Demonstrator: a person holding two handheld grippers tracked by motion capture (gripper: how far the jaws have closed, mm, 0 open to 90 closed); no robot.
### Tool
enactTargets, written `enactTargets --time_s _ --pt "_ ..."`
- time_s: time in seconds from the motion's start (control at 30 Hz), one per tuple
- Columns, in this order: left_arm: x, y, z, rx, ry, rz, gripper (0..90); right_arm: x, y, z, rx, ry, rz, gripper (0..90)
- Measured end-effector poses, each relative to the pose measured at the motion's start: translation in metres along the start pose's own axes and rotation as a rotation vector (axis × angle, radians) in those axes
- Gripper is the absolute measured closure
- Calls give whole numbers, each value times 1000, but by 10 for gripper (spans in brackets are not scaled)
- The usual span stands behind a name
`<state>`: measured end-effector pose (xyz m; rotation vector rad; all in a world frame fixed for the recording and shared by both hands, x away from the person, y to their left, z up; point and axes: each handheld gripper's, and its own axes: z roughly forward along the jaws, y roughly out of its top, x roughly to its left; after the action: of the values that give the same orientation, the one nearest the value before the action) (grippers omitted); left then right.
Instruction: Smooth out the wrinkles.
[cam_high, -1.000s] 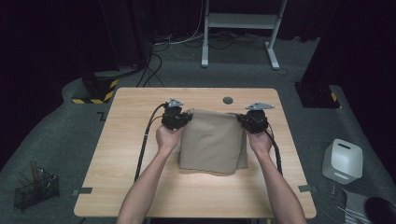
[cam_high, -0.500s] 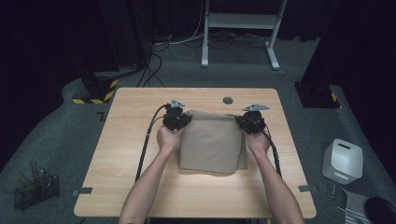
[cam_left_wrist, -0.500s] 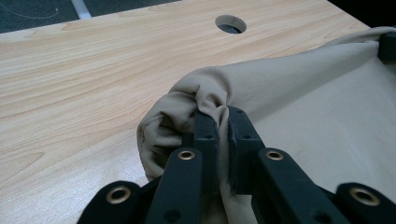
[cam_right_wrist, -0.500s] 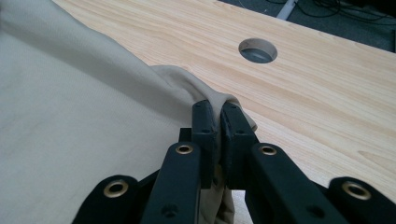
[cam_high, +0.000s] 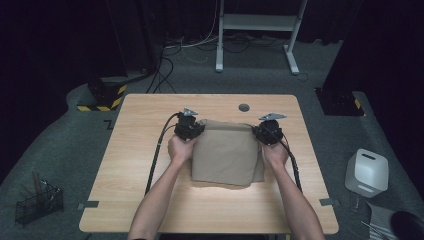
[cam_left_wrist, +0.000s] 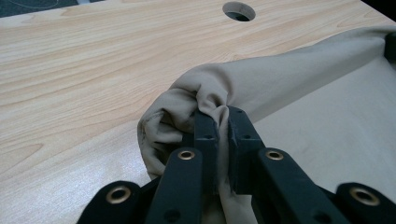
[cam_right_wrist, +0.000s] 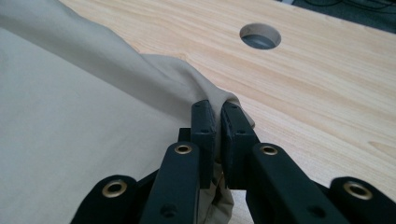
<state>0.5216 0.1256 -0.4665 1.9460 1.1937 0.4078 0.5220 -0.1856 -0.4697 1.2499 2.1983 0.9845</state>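
Currently, a beige cloth (cam_high: 224, 157) is seen lying folded on the wooden counter (cam_high: 135, 150), roughly midway between the left and right edges and a little nearer the far edge than the near one. Its far fold is held up off the counter at both ends, while the remainder lies flat and smooth toward the near edge.

The left claw (cam_high: 190, 129) is placed at the far left corner of the cloth. In the left gripper view, the left claw (cam_left_wrist: 223, 128) is pressed together on a bunched wad of fabric, with the cloth (cam_left_wrist: 299, 93) gathered into creases around and between the black jaws. The fold is seen running away from the jaws toward the other end.

The right claw (cam_high: 267, 131) is placed at the far right corner of the cloth. In the right gripper view, the right claw (cam_right_wrist: 218, 122) is likewise pinching the cloth (cam_right_wrist: 84, 126), a thin edge of fabric being caught between the nearly closed jaws and draped over their tips.

A round cable hole (cam_high: 243, 107) is noted in the counter close to the far edge, just beyond the raised fold; it is also recorded in the left gripper view (cam_left_wrist: 238, 10) and the right gripper view (cam_right_wrist: 260, 36). Both hands are held behind the claws, with the forearms entering over the near edge.
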Motion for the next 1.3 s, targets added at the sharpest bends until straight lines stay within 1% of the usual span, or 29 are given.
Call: enactTargets --time_s 0.33,0.43,0.6,0.73,0.77,0.8,0.83,0.9,0.97,1.03,1.07,1.1,1.2,1.23,1.27,1.3 --pt "2 -3 7 21 6 -6 842 0 -7 8 19 1 7 850" --pt "2 -4 10 32 7 -14 842 -1 -9 10 27 6 5 849" --pt "3 -3 12 44 14 0 842 -2 -11 13 37 6 10 849" --pt "3 -2 14 51 18 0 841 -2 -14 18 51 11 12 848" --pt "4 -2 16 58 25 3 841 -2 -15 21 57 12 15 847" --pt "4 -2 16 58 25 3 841 -2 -15 21 57 12 15 847" --pt "4 -3 19 66 23 -6 841 -3 -17 22 66 15 15 846" --pt "4 -3 20 70 23 -4 840 -3 -18 23 71 18 16 844" --pt "4 -4 19 72 24 2 841 -3 -20 24 77 21 13 844" --pt "3 -4 19 81 35 26 841 -2 -21 25 79 19 13 844" --pt "0 -5 18 86 42 44 842 0 -23 26 90 21 10 846" --pt "-1 -6 17 88 43 51 843 0 -23 26 91 23 9 847" --pt "-3 -11 11 89 35 60 844 4 -27 24 86 33 2 851" --pt "-4 -14 9 87 30 59 844 5 -30 22 85 43 9 851" --pt "-6 -17 6 87 28 68 844 6 -32 21 83 51 12 852" --pt "-6 -17 6 87 28 68 845 6 -32 21 83 51 12 852"
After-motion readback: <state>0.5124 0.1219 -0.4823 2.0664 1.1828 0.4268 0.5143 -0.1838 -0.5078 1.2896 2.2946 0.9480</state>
